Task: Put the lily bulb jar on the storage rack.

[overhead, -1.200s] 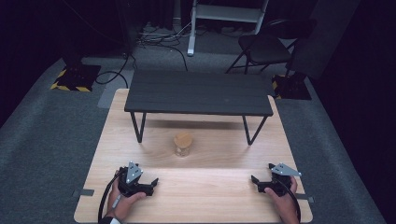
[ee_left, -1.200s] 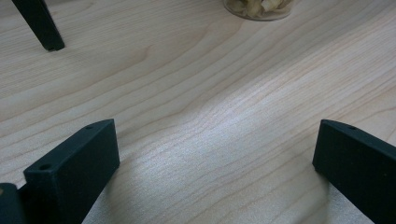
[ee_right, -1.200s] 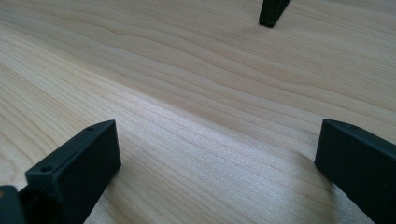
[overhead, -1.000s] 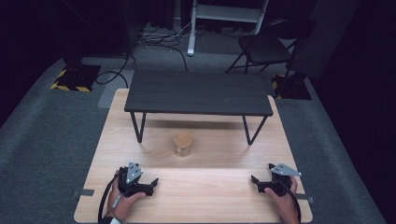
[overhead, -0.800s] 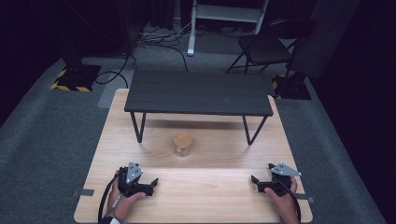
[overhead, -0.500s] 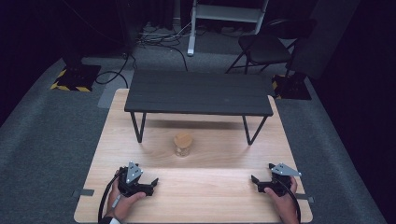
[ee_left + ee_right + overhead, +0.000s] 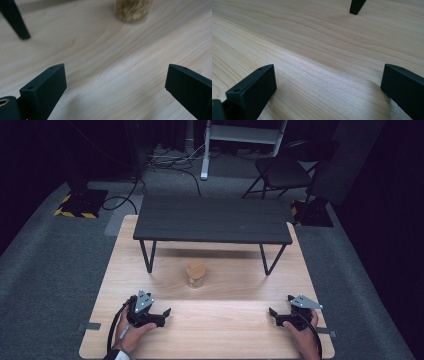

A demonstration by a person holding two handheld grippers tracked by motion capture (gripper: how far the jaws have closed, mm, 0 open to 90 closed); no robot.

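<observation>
- I rest my left gripper (image 7: pixel 161 312) on the wooden table (image 7: pixel 220 325) at about 7 o'clock. Its jaws stand wide with nothing between them, and they have just closed a little.
- My right gripper (image 7: pixel 273 312) sits at about 5 o'clock, jaws wide and empty too.
- The little jar (image 7: pixel 195 275) stands near the middle, just in front of the black bench (image 7: pixel 212 220), up at 1 o'clock from my left gripper.
- To grab it well, I think I should slide in low, keep the jaws wide, and squeeze the round sides gently.
- The jar looks clear and smooth, with a flat wooden lid and pale bits inside.
</observation>
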